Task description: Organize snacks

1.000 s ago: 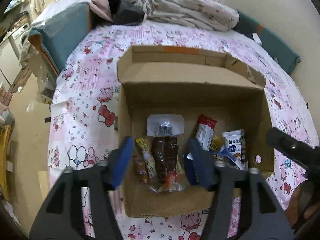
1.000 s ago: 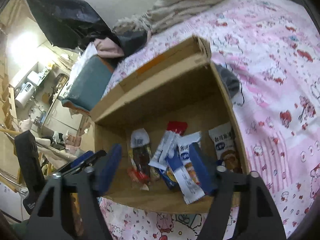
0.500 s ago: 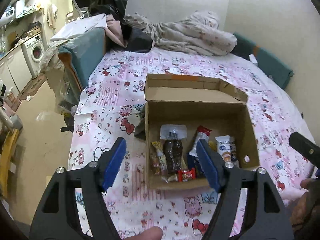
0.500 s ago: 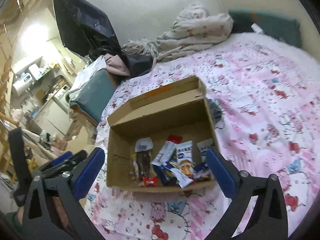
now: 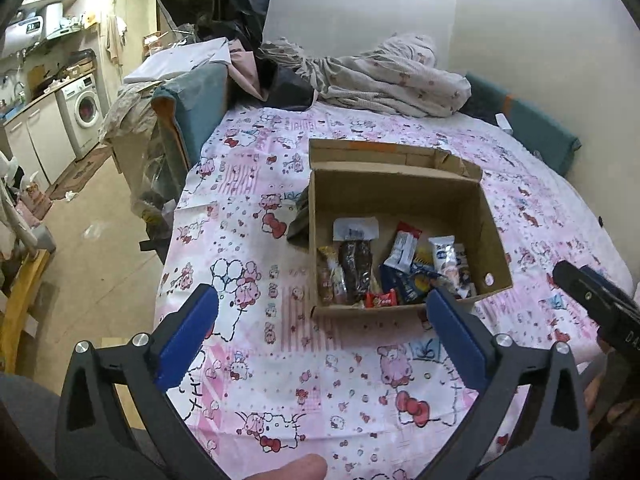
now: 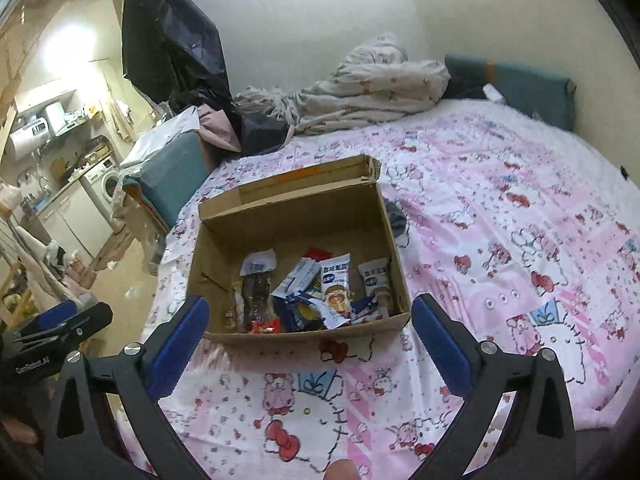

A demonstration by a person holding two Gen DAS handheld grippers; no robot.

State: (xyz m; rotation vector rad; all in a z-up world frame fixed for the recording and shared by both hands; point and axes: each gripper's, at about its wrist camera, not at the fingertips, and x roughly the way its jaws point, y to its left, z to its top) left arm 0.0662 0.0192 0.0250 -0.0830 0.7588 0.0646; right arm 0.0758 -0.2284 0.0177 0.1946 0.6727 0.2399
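An open cardboard box (image 5: 400,196) sits on the pink cartoon-print bed sheet (image 5: 248,240). Several snack packets lie inside, among them a dark brown pouch (image 5: 356,266), a small red candy (image 5: 381,300) and a white-and-blue packet (image 5: 442,254). My left gripper (image 5: 322,300) hovers in front of the box, its jaws opening with nothing between them. In the right wrist view the same box (image 6: 296,224) and its packets (image 6: 336,280) lie ahead. My right gripper (image 6: 311,307) stands open and empty before the box's near wall.
A crumpled blanket (image 5: 384,80) lies at the far end of the bed by a teal cushion (image 5: 536,132). A teal chair (image 5: 188,108) stands at the bed's left edge, with floor and a washing machine (image 5: 86,110) beyond. A dark cloth (image 5: 298,220) lies against the box's left side.
Both grippers have drawn back and up from inside the box, and their jaws have spread wide. The snack packets stay in the box.
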